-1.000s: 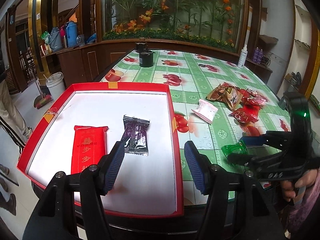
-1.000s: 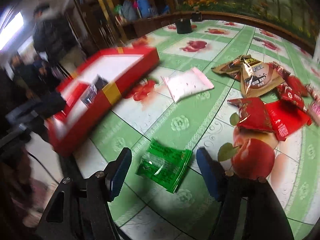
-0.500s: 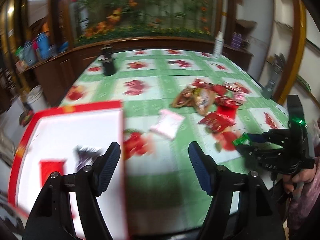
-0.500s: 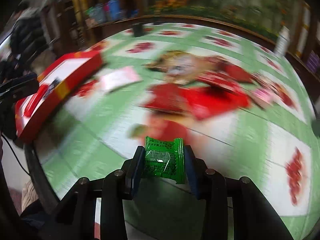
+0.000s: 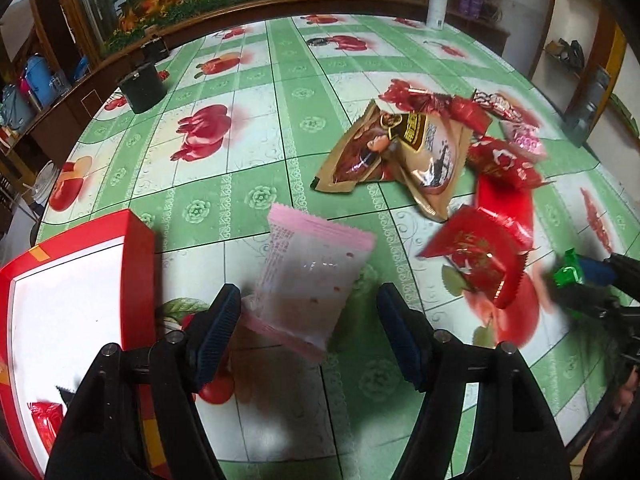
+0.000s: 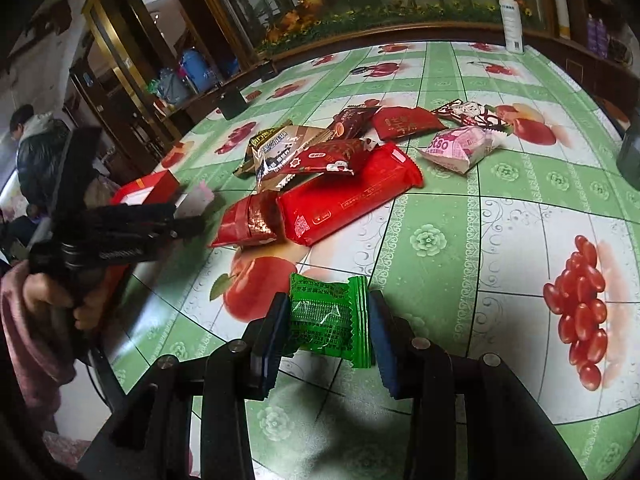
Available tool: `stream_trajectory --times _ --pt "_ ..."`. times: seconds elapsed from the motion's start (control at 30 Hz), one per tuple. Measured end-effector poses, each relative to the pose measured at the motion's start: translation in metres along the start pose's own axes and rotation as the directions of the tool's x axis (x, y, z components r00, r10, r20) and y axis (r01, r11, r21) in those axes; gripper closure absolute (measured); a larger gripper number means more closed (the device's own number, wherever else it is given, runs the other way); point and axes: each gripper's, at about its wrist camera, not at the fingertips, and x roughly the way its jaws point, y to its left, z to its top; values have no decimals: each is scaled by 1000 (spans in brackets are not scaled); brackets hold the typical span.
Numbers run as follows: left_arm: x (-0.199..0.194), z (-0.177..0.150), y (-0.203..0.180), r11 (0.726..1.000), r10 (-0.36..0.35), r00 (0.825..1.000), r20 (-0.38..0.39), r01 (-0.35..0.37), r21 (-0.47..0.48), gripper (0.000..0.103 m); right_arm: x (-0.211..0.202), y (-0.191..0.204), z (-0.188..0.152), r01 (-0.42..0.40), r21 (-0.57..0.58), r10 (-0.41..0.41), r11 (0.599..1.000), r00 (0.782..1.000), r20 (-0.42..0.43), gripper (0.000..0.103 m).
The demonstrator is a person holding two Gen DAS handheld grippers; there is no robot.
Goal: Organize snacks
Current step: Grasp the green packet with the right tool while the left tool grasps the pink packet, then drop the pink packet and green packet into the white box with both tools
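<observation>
Gripped between the right gripper's (image 6: 326,330) blue pads, the green snack packet (image 6: 330,320) sits low in the centre of the right wrist view, lifted off the tablecloth it lay on a second ago. Left gripper (image 5: 308,330) has swung away from the red tray (image 5: 138,280), now at the lower left of its view, and hangs with jaws wide around the pink packet (image 5: 308,276). Red and brown snacks (image 6: 340,176) lie heaped mid-frame.
</observation>
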Motion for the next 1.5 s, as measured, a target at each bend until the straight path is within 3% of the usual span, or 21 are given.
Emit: stream_trajectory --times 0.03,0.1,0.2,0.4,0.6,0.73,1.07,1.3,1.5 --pt "2 -1 -1 1000 -1 1000 3 1 1 39 1 0 0 -2 1 2 1000 1000 0 62" --pt "1 0 -1 999 -34 999 21 34 -7 61 1 1 0 -1 -1 1 1000 1000 1 62" --pt "0 0 -1 998 -52 998 41 53 -17 80 1 0 1 -3 1 3 1000 1000 0 62" --pt "-9 -9 1 995 -89 992 86 92 -39 84 1 0 1 3 -1 -3 1000 1000 1 62" --pt "-40 -25 -1 984 -164 971 172 173 -40 84 0 -2 0 -19 8 19 1000 1000 8 63" --pt "-64 -39 1 983 -163 962 220 177 -43 84 -8 1 -2 -38 -6 38 999 998 55 63" --pt "-110 -71 36 991 -57 949 311 91 -96 84 -3 28 3 -67 -32 70 997 993 99 65" --pt "-115 -82 78 981 63 949 309 -2 -194 84 19 78 7 -144 -92 152 985 985 83 65" --pt "-111 -91 98 966 165 939 303 -92 -242 83 37 113 11 -178 -131 187 975 981 58 65"
